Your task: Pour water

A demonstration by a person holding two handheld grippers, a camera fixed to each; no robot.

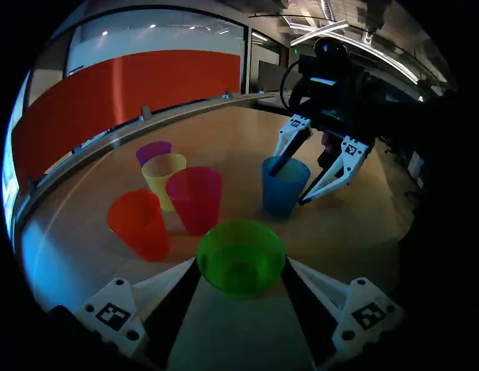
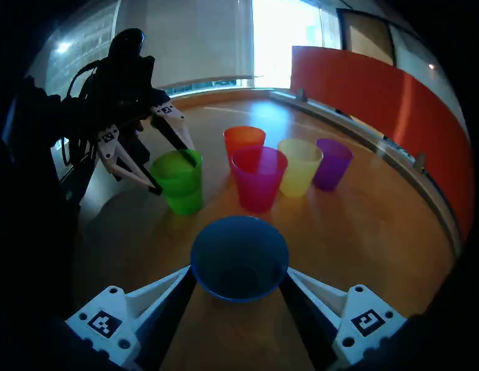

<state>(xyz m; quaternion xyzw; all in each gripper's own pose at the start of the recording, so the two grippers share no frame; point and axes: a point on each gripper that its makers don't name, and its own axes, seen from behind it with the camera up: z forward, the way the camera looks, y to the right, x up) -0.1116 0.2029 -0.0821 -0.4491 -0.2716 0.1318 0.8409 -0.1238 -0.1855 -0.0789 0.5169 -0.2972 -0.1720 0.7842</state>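
Green cup [image 1: 241, 253] sits nearest on the wooden surface [image 1: 344, 232], pinched between the jaws of the left gripper [image 1: 241, 264]. Far right, the right gripper [image 1: 288, 186] clasps a blue cup [image 1: 285, 188] in its jaws. An orange cup [image 1: 139, 224], pink cup [image 1: 194, 199], yellow cup [image 1: 160, 173] and purple cup [image 1: 152, 150] cluster left.

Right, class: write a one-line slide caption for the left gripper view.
Left hand-held gripper grips a green cup; opposite, the right hand-held gripper grips a blue cup, four cups beside.

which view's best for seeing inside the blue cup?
Right gripper view: the blue cup sits close between its own jaws, rim and inside showing from above. The left gripper view shows it farther off, mostly side-on, held by the right gripper.
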